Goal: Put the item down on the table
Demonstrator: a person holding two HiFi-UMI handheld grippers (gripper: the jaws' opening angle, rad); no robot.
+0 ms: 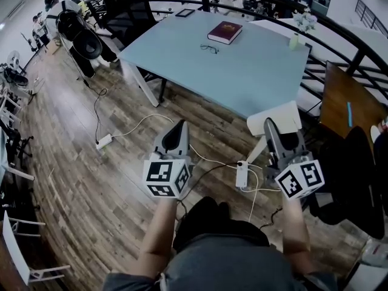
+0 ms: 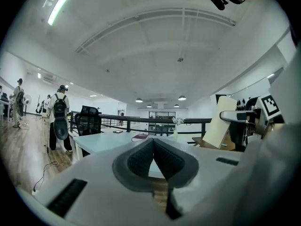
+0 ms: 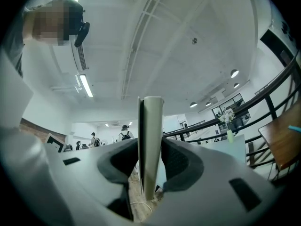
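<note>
Wood floor (image 1: 91,180) underfoot, table (image 1: 254,71) ahead, well apart. Our right gripper (image 1: 269,125) has its jaws clamped on the flat pale item (image 3: 151,140), edge-up. Left gripper (image 2: 153,147) jaws pinched together, empty. Carry step, we reckon: next we close in, lower, release.

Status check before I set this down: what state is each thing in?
Left tongs: shut, empty.
Right tongs: clamped on the flat white item.
Flat white item: held on edge, not yet on the table.
Red book: closed, flat on the table.
Vase: upright.
</note>
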